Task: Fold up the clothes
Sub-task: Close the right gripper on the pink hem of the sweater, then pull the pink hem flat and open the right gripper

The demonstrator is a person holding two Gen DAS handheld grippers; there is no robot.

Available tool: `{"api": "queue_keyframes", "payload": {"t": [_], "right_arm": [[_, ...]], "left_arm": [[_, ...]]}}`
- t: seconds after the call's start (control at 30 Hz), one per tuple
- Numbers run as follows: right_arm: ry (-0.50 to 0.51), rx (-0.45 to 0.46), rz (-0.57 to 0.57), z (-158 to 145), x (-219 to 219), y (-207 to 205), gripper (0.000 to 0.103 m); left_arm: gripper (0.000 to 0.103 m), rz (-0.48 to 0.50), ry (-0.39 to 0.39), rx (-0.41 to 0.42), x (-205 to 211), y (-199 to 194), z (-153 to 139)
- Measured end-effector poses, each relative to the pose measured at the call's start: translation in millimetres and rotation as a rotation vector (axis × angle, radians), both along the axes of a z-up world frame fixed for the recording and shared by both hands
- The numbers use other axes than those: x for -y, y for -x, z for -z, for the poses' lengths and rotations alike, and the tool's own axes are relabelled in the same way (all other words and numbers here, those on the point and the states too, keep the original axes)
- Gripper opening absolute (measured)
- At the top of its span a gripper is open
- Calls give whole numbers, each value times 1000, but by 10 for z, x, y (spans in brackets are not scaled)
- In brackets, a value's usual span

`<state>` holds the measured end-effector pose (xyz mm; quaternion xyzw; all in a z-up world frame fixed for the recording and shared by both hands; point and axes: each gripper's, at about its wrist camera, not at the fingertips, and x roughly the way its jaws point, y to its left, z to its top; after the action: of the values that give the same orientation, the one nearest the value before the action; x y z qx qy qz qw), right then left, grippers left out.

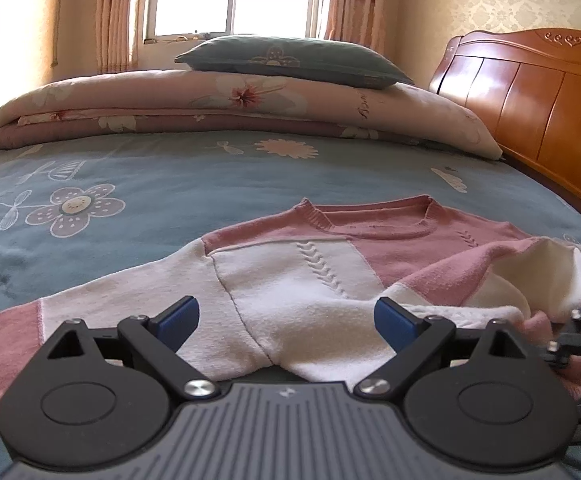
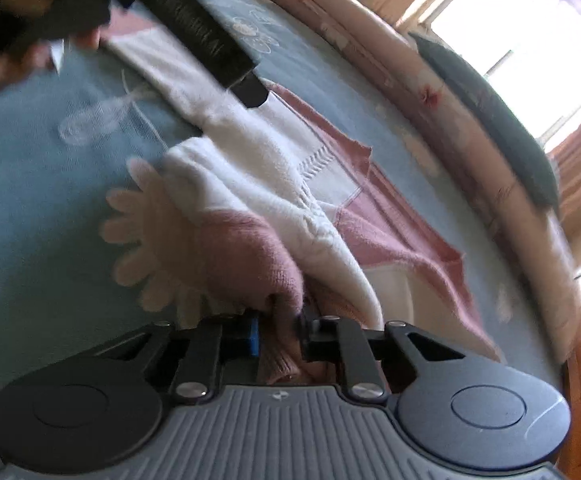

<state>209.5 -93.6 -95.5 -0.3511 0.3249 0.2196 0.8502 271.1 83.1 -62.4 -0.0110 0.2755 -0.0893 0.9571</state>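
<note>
- Plainly, the left gripper (image 1: 286, 322) points gently downward over the bed, its two blue-padded fingers (image 1: 182, 320) spread wide apart, released, with nothing pressed between them.
- Just ahead of and beneath those spread fingers lies the pink-and-white knitted sweater with a V-neck (image 1: 330, 248), face up; its white lower body runs between the two fingers without being pinched.
- To the left of the left gripper one sleeve stretches out flat, white and then pink at the cuff end.
- To its right, the other sleeve is lifted and bunched, leading toward the black linkage of the right gripper (image 2: 278, 334) at the frame's edge.
- From its own camera the right gripper is rolled steeply sideways and tipped downward, its fingers drawn close and clenched on a fold of the pink sleeve fabric, which bulges out just beyond the tips.
- Beyond the right gripper, the sweater trails away across the blue-grey flower-printed bedsheet (image 1: 138, 184); the left gripper shows as a dark blurred shape at its far end.
- Far ahead of the left gripper sit a folded pink floral quilt (image 1: 226, 108) and a grey-green pillow (image 1: 290, 58) on top of it.
- Off to the right stands the orange wooden headboard (image 1: 530, 104).
</note>
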Motion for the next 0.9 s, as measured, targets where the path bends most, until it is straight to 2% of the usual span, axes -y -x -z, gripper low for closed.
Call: {"api": "queue_keyframes", "payload": {"t": [0.13,0.27,0.47,0.5,0.53,0.57,0.67,0.73,0.83,0.9], "right_arm": [[-138,-90,-9,-318,67,111,18],[-233,-200,-53,-545,-60,265,17],[-380,-406,-104,-669,-243,264,14],[-420,-457,-127,-671,-287,282,12],[-459,-508,-151,-673,-330,300,1],[-496,-556,-174,-674,-376,318,0],[-445,-527,-210,-649,-610,393,2],[-399,-491,-216,-613,-712,438,10],[-366,-468,-173,-529,-628,413,12],[-337,-433,-148,-499,-533,434,20]], "left_arm": [[94,-12,11,10,-56,2,-36],[94,-37,25,18,-155,0,-75],[94,-81,58,21,-328,-1,-117],[94,-88,63,23,-355,0,-123],[94,-94,66,24,-377,2,-127],[94,-98,67,24,-390,1,-125],[95,-107,66,15,-409,-15,-109],[95,-102,63,12,-403,-17,-103],[95,-95,62,16,-392,-15,-108],[95,-94,62,13,-391,-14,-102]]}}
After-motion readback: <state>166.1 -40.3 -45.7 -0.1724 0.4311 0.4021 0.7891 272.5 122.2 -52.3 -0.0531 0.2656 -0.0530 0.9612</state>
